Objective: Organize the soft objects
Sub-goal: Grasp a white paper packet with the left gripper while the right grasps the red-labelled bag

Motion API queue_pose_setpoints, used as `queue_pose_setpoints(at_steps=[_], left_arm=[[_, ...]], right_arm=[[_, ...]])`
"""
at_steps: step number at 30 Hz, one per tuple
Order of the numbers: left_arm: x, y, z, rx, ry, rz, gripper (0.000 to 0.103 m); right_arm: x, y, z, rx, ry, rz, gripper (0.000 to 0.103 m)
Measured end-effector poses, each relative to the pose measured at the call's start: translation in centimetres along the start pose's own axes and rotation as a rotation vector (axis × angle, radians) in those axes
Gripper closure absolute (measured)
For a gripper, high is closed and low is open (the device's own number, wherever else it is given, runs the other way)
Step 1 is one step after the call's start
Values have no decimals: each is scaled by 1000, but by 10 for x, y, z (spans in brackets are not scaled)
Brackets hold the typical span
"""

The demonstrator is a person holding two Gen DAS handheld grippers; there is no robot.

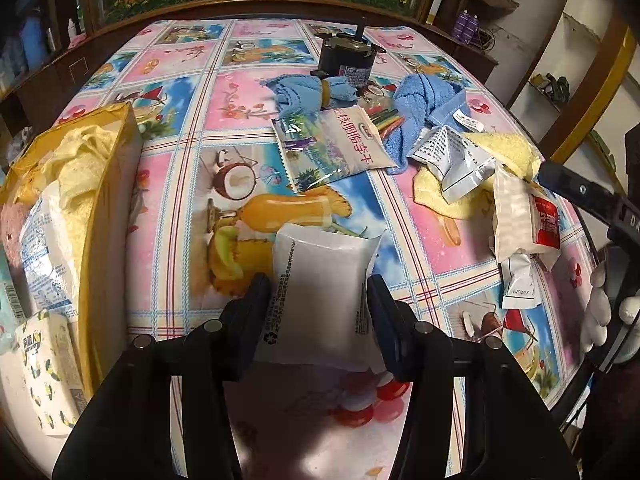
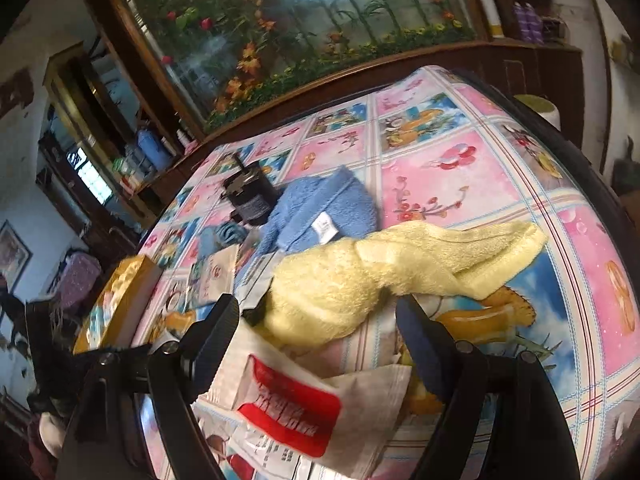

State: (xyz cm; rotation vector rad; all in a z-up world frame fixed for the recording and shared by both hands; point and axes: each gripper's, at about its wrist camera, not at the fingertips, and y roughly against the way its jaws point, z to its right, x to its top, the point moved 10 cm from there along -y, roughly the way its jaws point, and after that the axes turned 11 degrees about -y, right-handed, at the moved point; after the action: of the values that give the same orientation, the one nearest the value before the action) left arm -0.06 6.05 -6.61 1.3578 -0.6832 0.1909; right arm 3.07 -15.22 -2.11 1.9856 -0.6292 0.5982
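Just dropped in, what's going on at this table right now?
The left gripper has its jaws closed on a white packet, held above the tablecloth. The yellow box on its left already holds a yellow cloth and packets. The right gripper hangs with jaws open over a yellow towel and a red-and-white packet. Blue towels and other packets lie loose.
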Motion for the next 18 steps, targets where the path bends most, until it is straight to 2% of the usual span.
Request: queue_pose_setpoints(at_steps=[3,5,7,9,11,14,18], left_arm=[[-4,4,-3,-16,17,10,53],[-4,4,-3,-25,29,19,53],[-4,5,-2,-27,33,23,53],[-4,4,-1,-15,18,23,50],[-4,3,1,-6,0,24,49],[-2,1,1,10,-13,25,44],[3,-6,4,66,-50,20,34]], right_arm=[[-15,-6,-22,-61,209,-82,22],[-21,-17,-24,-122,301,-131,22],[-30,-25,-21,-126,303,-202,22],[-44,-26,-27,-76,282,-287,22],[-57,-22,-35,-42,298,-331,22],[-68,-17,-42,-43,348,-346,22],[-61,-22,-36,-121,365,-301,22]])
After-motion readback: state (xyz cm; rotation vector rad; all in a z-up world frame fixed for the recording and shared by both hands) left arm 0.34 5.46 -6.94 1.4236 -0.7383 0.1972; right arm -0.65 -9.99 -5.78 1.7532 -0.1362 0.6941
